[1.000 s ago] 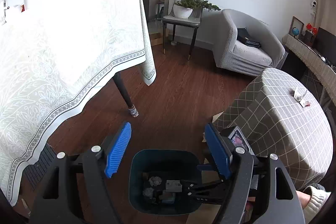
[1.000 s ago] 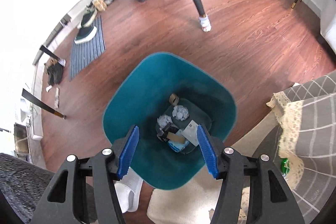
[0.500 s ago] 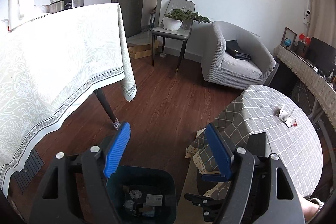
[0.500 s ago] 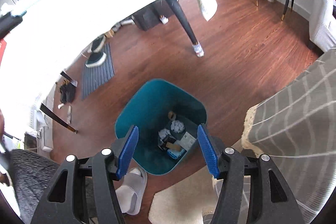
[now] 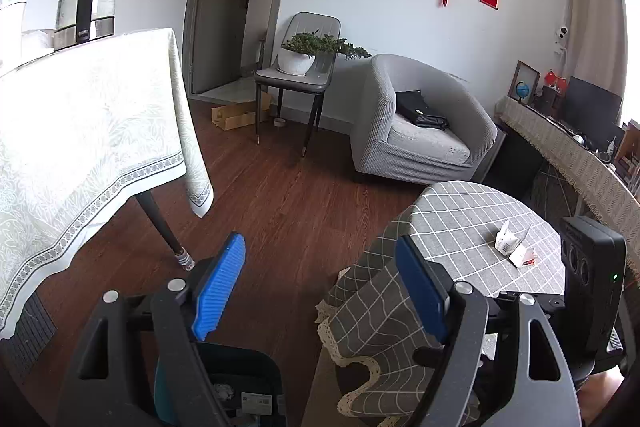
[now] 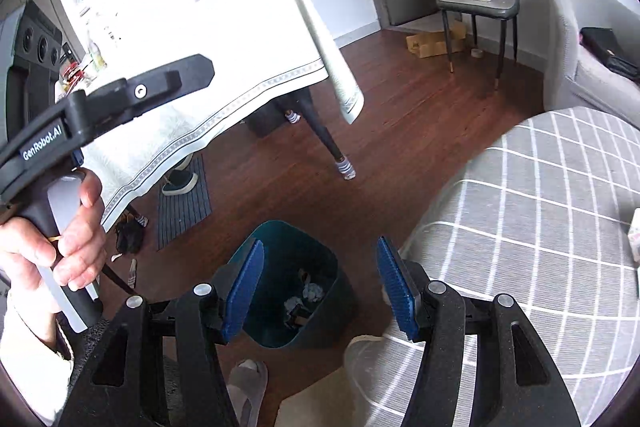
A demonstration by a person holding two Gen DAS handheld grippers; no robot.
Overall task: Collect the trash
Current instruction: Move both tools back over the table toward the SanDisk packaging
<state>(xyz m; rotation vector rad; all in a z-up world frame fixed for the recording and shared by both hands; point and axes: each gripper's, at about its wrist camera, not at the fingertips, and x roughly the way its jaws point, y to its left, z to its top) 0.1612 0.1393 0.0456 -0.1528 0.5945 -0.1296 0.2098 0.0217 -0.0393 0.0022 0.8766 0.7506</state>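
Trash [image 6: 304, 301] lies at the bottom of the teal bin [image 6: 320, 267] on the wood floor: crumpled white paper, a scrap of cardboard and darker bits too small to name. Seen from the right wrist, the bin stands just beside the round desk with the grey checked cloth [image 6: 560, 211], and its near wall is cut by the right claw [image 6: 320, 287], whose blue pads are spread wide with nothing between them. A pale slipper [image 6: 246, 383] sits near the bin, half hidden behind the claw's black frame.

From the left wrist, only a corner of the bin [image 5: 256, 363] shows at the lower edge, the rest blocked by the left claw [image 5: 320, 291], also spread wide and empty. A crumpled wad and a printed label inside [image 5: 256, 401] are barely legible. On the checked desk [image 5: 460, 227], far from the bin, two small white cartons [image 5: 514, 249] lie close together; their print is unreadable.

The left hand [image 6: 64, 239] grips a black handle marked GenRobot.AI, its wrist running out of view.
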